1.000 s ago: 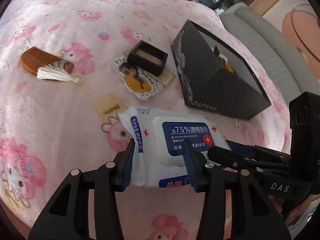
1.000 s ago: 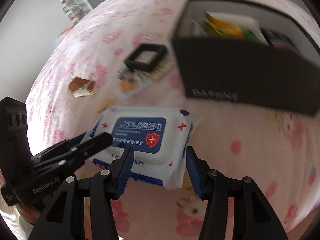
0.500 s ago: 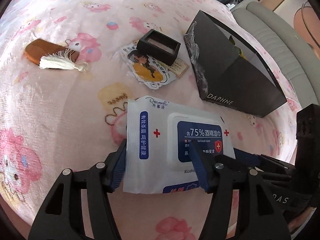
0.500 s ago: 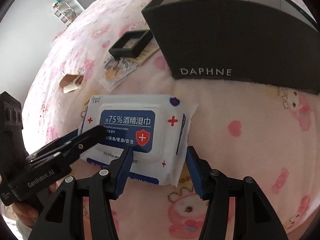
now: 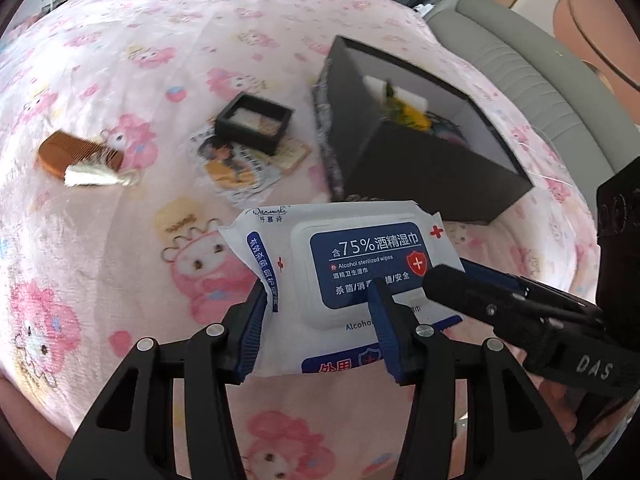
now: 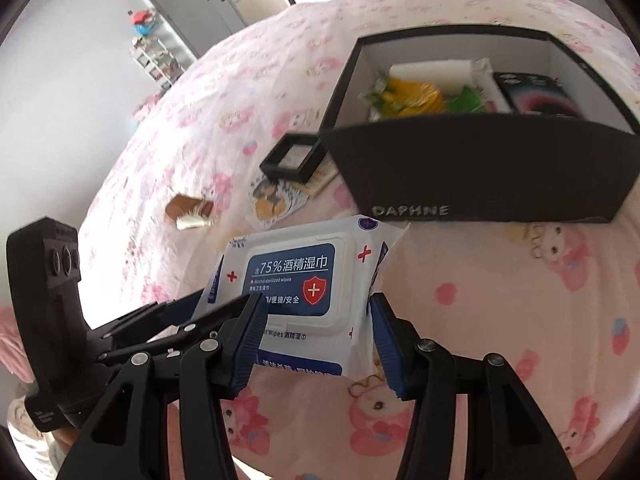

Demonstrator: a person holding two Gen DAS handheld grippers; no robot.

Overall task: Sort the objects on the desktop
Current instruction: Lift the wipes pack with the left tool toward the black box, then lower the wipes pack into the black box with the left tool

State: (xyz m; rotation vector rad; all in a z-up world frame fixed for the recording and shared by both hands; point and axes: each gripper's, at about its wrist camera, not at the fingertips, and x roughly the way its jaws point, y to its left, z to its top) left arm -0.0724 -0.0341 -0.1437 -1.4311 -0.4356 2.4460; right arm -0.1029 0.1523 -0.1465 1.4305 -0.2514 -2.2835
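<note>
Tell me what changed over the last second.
Both grippers, left gripper and right gripper, lifted the white-and-blue wet wipes pack off the pink blanket toward the black cardboard box; left jaws just tightened. The brown wooden comb stayed put.

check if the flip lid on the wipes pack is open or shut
Shut. The white flip lid lies flat against the wipes pack, its blue label facing up in both wrist views, with no raised flap or exposed opening.
</note>
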